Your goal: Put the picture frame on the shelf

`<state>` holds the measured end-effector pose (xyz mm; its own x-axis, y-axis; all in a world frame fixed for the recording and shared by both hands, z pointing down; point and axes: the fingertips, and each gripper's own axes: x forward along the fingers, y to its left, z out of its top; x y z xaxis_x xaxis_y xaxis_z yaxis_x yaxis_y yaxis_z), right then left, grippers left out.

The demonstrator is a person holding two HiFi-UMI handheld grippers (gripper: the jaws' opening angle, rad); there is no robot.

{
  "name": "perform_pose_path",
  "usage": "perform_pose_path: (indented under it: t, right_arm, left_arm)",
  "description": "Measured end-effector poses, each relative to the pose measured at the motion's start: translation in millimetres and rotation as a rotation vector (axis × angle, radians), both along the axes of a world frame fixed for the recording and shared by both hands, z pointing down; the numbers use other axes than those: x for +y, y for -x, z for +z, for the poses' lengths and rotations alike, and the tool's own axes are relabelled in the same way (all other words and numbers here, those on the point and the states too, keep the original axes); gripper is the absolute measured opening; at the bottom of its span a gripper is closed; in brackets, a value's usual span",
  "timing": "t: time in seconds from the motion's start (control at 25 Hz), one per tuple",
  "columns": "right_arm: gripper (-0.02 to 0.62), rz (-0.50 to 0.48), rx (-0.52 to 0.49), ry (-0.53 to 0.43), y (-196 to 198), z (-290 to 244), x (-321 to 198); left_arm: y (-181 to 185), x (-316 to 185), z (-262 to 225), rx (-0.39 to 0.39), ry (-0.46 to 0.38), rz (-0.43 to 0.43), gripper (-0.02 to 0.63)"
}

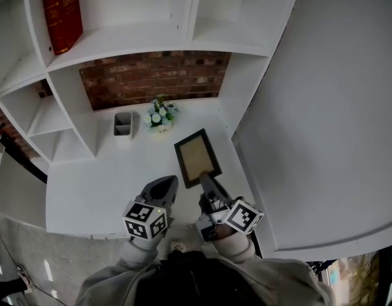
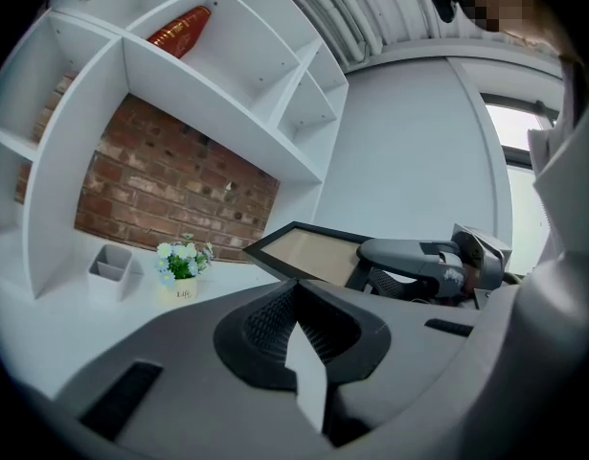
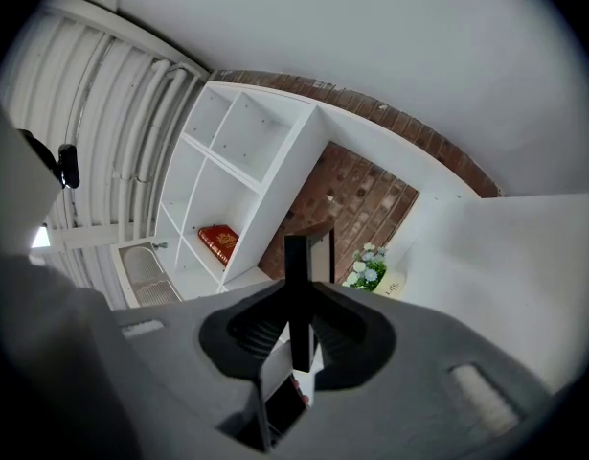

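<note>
Head view: white shelf unit (image 1: 151, 40) with a brick back over a white table (image 1: 87, 190). A red book (image 1: 62, 11) stands in the upper left compartment. On the table by the brick sit a grey holder (image 1: 123, 123) with two compartments and, just beside it on the right, a small pot of flowers (image 1: 160, 116). The picture frame (image 1: 197, 157) is over the table, right of the pot and nearer the person. The right gripper (image 1: 206, 182) has it by its near edge. The left gripper (image 1: 162, 189) is just left of it, apart from the frame.

Left gripper view: left gripper (image 2: 294, 293) fingers together, nothing between them. Picture frame (image 2: 308, 255) is ahead, tilted and off the table, with the right gripper (image 2: 423, 262) on its right side. Pot of flowers (image 2: 182, 268) and grey holder (image 2: 112, 268) are on the table at left, red book (image 2: 179, 29) high in the shelf unit.

Right gripper view: right gripper (image 3: 296, 329) fingers clamped on the picture frame (image 3: 296, 266), seen edge-on as a dark bar upright between them. Pot of flowers (image 3: 371, 268) is beyond on the right, red book (image 3: 217, 244) in a compartment on the left.
</note>
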<state>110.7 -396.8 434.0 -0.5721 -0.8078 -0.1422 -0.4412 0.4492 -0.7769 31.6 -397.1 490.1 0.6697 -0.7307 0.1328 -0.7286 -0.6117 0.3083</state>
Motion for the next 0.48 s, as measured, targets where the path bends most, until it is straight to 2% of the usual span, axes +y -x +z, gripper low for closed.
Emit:
perform_pose_path:
  t: [0.2,0.48]
  right_arm:
    - [0.067,0.006,-0.032,-0.011,-13,-2,-19]
    - [0.067,0.05,-0.063,-0.003,-27,-4,-28]
  left_arm:
    - [-8,-15,-7,-0.007,-0.025,0.031,0.003]
    - [-22,-26,-13,-0.029,-0.013,0.099,0.003]
